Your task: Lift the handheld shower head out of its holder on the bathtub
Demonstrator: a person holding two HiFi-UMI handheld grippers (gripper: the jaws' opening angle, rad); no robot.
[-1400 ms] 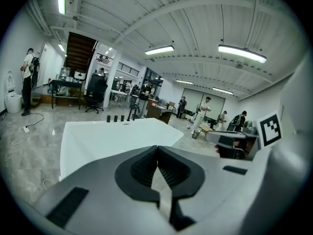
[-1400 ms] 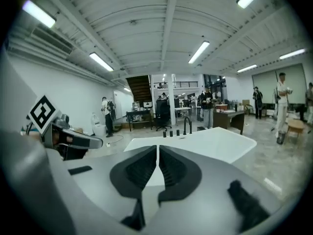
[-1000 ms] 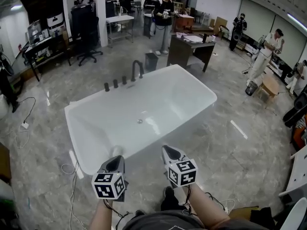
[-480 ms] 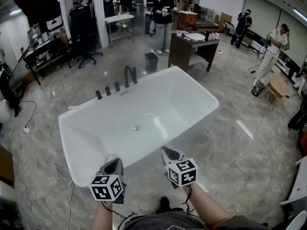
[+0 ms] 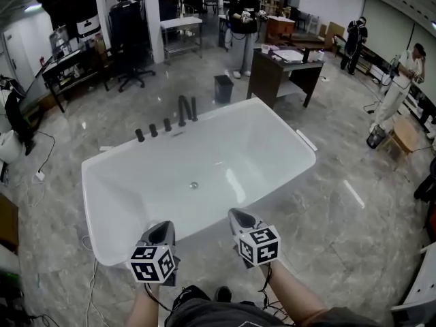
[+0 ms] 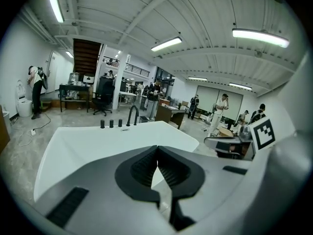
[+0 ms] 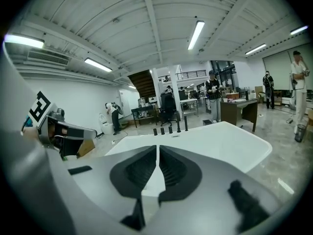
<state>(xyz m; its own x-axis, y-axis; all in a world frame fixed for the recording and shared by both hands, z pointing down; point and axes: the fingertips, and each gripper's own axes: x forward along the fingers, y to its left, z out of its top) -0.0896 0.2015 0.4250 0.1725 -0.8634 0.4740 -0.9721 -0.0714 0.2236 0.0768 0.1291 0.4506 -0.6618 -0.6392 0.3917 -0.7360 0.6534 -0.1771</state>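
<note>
While both grippers hang at its near side, bathtub [image 5: 266, 148]: white and freestanding on a grey marbled floor, its long near side toward the person.
drain [image 5: 194, 184]: small metal disc in the bottom of the bathtub, about mid-length.
knobs [image 5: 153, 130]: three short dark pieces in a row on the bathtub's far rim.
spout [image 5: 182, 106]: dark arched pipe on the same far rim, next in line after the knobs.
handheld shower head [image 5: 194, 108]: slim dark upright piece on the bathtub's far rim, just beside the spout at the end of the row away from the knobs. It stands in place, not lifted, its detail too small to read. The whole basin lies between it and both grippers.
left gripper [image 5: 163, 225]: at the bathtub's near side, pointing across the basin toward the far rim. Its jaws meet tip to tip, with nothing between the ribbed pads [image 6: 168, 168].
right gripper [image 5: 238, 213]: just beside the left one at the bathtub's near side, pointing the same way. Its jaws are drawn together to a hairline slit and grip nothing.
marker cubes [image 5: 259, 244]: one on each gripper, at the end away from the bathtub.
bin [image 5: 223, 87]: small and dark, on the floor just beyond the bathtub's far rim.
desk [image 5: 283, 70]: dark, beyond the bathtub's far right corner.
standing person [image 5: 244, 19]: beyond the bathtub, past the bin.
</note>
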